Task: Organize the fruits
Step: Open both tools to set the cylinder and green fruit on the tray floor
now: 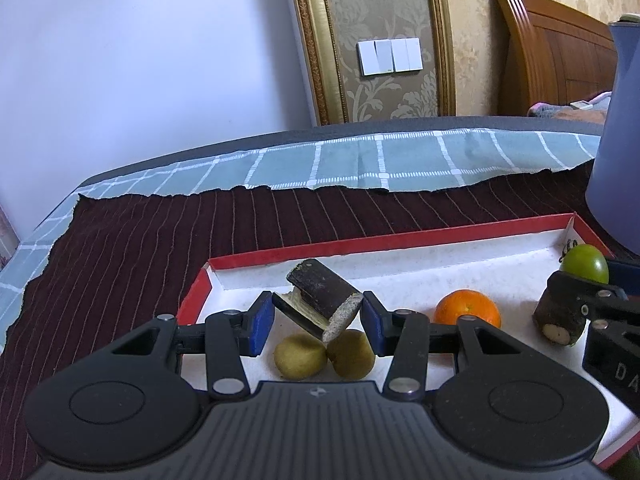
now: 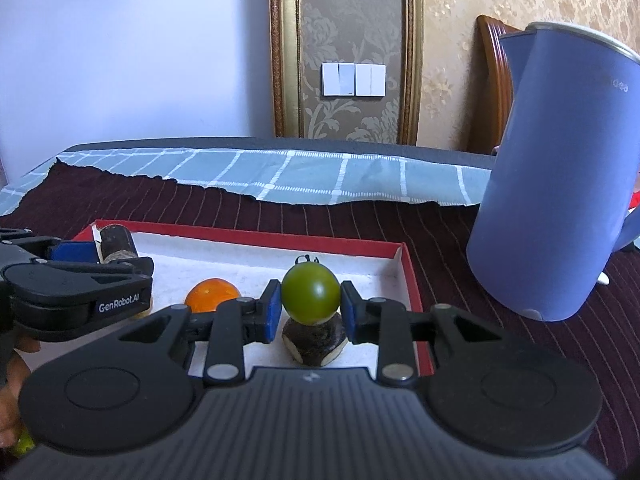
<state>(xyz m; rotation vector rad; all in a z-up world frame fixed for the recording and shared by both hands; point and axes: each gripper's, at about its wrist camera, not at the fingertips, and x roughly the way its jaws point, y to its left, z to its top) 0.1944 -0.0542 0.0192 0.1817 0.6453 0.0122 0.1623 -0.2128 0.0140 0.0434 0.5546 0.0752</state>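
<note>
A white tray with a red rim lies on the dark striped cloth. My left gripper is shut on a dark piece of sugarcane, held tilted just above two kiwis in the tray's left part. To their right sit an orange and a second cane piece. My right gripper is shut on a round green fruit, directly over that second cane piece near the tray's right wall. The orange lies left of it.
A tall blue kettle stands on the cloth just right of the tray. A checked blue-green cloth covers the far edge of the table. Behind are a wall with switches and a wooden headboard. A hand shows at lower left.
</note>
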